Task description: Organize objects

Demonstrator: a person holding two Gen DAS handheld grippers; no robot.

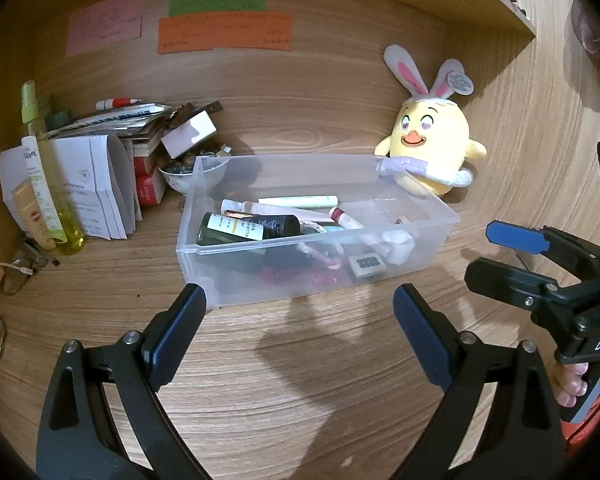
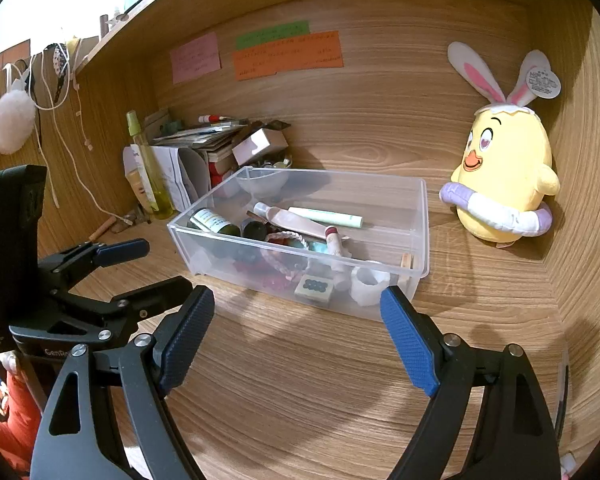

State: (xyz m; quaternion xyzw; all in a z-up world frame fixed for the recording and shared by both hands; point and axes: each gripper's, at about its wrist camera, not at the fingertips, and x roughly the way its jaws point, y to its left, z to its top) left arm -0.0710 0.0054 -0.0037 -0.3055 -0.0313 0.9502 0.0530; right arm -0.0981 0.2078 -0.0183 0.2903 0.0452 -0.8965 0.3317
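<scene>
Two claws spread wide, empty: left claw (image 1: pixel 300 320), right claw (image 2: pixel 298 320) | clear bin (image 1: pixel 260 280) of toiletries mid-bench (image 1: pixel 300 380) | plush chick (image 1: pixel 432 140) behind-right | paper stack (image 1: pixel 100 184), yellow bottle (image 1: pixel 56 200) left

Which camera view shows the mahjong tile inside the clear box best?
The right wrist view: the mahjong tile lies near the front wall of the clear box, its dotted face visible. The left wrist view shows the same tile smaller.
</scene>
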